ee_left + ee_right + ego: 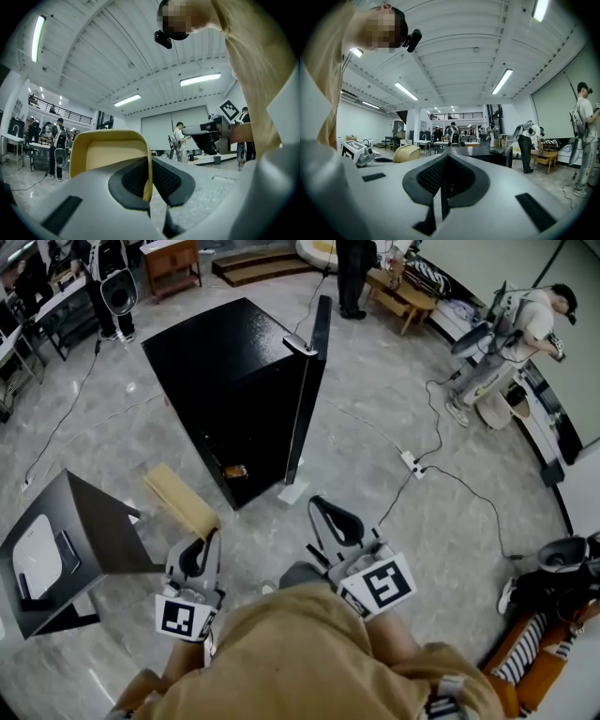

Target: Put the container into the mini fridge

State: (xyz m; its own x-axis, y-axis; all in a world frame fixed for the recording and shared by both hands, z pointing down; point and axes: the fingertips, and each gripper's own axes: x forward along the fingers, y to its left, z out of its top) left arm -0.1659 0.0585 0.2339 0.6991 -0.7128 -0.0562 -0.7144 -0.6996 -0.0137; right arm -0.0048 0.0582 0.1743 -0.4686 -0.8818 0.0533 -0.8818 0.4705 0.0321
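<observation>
Open lab hall: floor power strip (411, 463), workbenches (42, 306), ceiling strip lights (501, 81).

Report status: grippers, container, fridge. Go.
Left gripper shut on container wall; right gripper shut, empty. Container short of the fridge, not yet in. Its door open, small item inside; nothing seen blocking the opening.

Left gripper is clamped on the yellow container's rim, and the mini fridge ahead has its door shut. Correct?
Not quite. The left gripper is clamped on the rim of the yellow container, but the door of the mini fridge stands open: the head view shows it swung out, with the inside exposed.
</observation>
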